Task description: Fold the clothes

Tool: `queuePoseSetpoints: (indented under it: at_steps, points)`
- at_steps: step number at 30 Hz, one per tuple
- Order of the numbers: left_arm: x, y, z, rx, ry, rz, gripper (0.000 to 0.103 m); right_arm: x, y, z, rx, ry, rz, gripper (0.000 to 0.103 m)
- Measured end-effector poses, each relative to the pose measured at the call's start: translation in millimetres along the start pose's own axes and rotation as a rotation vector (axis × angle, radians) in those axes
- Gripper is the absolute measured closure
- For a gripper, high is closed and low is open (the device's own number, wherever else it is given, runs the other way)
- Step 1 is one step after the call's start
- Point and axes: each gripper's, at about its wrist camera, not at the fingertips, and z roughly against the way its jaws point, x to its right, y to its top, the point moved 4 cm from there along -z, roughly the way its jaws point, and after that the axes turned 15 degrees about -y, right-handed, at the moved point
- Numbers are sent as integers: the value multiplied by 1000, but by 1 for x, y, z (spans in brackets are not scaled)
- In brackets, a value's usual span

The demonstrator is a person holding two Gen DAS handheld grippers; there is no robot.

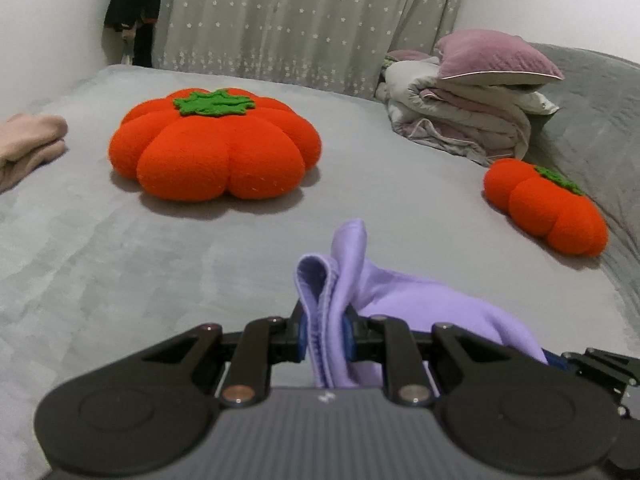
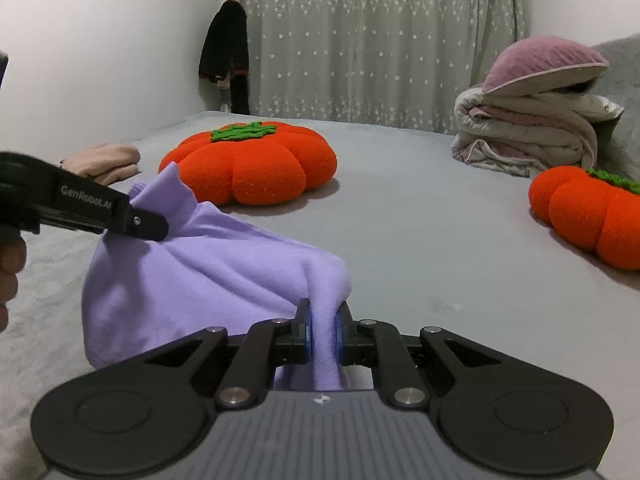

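Lilac garment [image 2: 208,280], soft knit, is hanging bunched between two hand-held grippers above a grey bed [image 2: 420,248]. Left gripper [image 1: 325,332] is pinching a folded, ribbed edge of the cloth, its blue pads [image 1: 303,336] pressing on the fabric from both sides, with a loop of hem standing up past the fingertips. Right gripper [image 2: 322,334] is clamping another gathered corner of the same cloth, the fabric squeezed narrow where it is passing through the nearly closed jaws. In the right wrist view the left gripper is entering from the left edge, its black finger lying against the raised peak of the garment, and part of a hand [image 2: 10,272] is showing behind it. Large orange pumpkin cushion [image 1: 214,148] with a green stalk patch is lying on the bed beyond the garment, well apart from it. Smaller orange pumpkin cushion [image 1: 548,206] is resting near the right side. Folded beige garment [image 1: 28,144] is sitting at the left edge of the bed. Stack of folded bedding [image 1: 464,116] topped by a mauve pillow [image 1: 492,56] is occupying the far right corner. Grey star-patterned curtain [image 1: 304,20] is hanging behind; dark clothing [image 2: 226,44] is hanging in the corner beside it.
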Motion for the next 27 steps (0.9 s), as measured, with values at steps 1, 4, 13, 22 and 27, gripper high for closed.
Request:
queuePoseSetpoints:
  at_steps: [1,4,13,22,27]
  points:
    - [4,-2,-2,-4,-6,2,87,5,0,1,-4,5,-3,92]
    - [15,-7,-10,-15,-23,8,87,19,-3,4,-10,-3,7,92]
    - [60,-13,-46,-27,-87,58,87,73,-16,3,-44,-60,-2,92]
    - [125,-11,-100,-46,-127,26,87,140,-25,-4,-74,-138,-5,92]
    - [163,-14,-129,-63,-135,-5,87,178,-34,-2,-89,-177,-19,92]
